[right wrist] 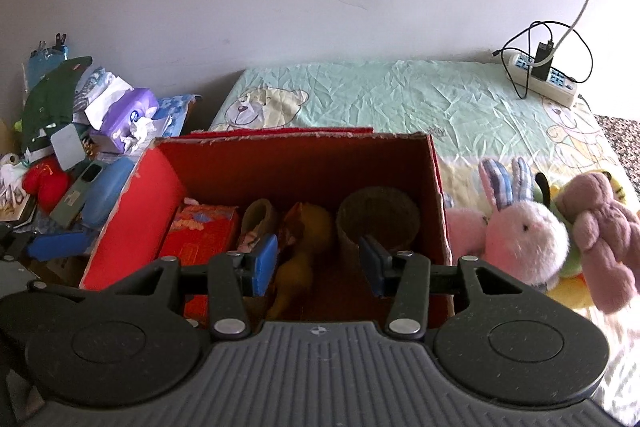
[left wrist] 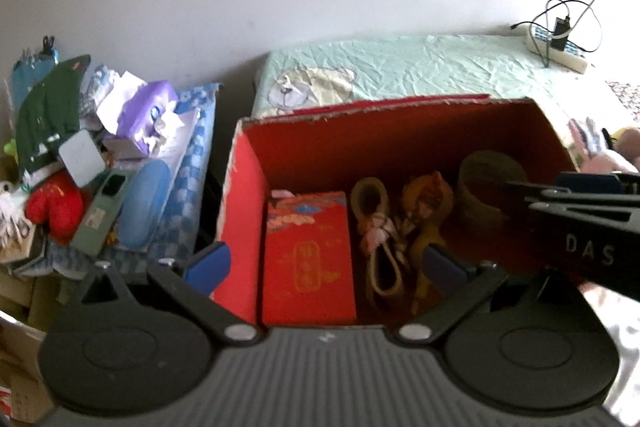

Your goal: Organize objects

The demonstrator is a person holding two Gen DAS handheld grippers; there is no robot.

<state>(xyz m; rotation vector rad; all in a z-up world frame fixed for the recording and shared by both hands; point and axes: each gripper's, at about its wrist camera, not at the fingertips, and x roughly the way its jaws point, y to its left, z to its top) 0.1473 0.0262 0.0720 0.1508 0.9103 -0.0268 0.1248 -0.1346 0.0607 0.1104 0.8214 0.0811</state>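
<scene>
We hold both tongs, left (left wrist: pixel 326 265) and right (right wrist: pixel 318 263), released and empty over the red cardboard box (right wrist: pixel 132 223), already partly filled; the pink plush bunny (right wrist: pixel 524 227) waits on the bed (right wrist: pixel 400 99).

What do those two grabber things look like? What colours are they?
Both match. The left gripper and the right gripper each have a ribbed grey body, two round black discs, black hinged arms with silver rivets, and blue pads on the jaws. Seen from the left camera, the right gripper's black side carries white letters "DAS". No cables or sleeves show.
</scene>
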